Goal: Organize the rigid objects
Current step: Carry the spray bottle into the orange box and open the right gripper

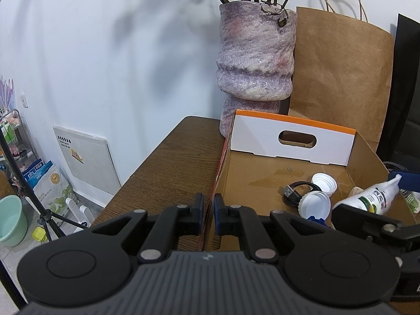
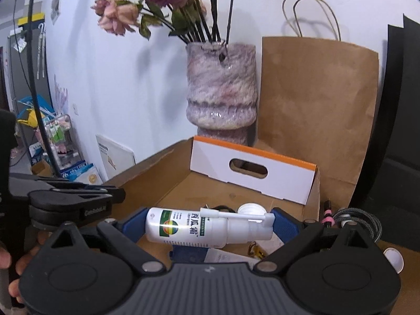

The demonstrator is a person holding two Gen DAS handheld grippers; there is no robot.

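A cardboard box [image 1: 249, 183] with a white, orange-edged end flap [image 1: 288, 144] stands on the wooden table [image 1: 170, 162]. My left gripper [image 1: 209, 210] is shut on the box's left wall, one finger on each side of it. In the right wrist view, my right gripper [image 2: 207, 225] is shut on a white spray bottle [image 2: 189, 227], held lengthwise between its blue pads above the box [image 2: 162, 183]. The same bottle [image 1: 375, 199] shows at the right edge of the left wrist view. Two white caps [image 1: 324, 182] and a black USB cable [image 1: 296, 191] lie inside the box.
A purple-grey vase [image 1: 254, 60] with dried roses and a brown paper bag [image 1: 341, 78] stand behind the box against the wall. A braided cable [image 2: 365, 220] and a white cap [image 2: 393, 260] lie right of the box. Left of the table the floor holds a tripod [image 1: 39, 210] and clutter.
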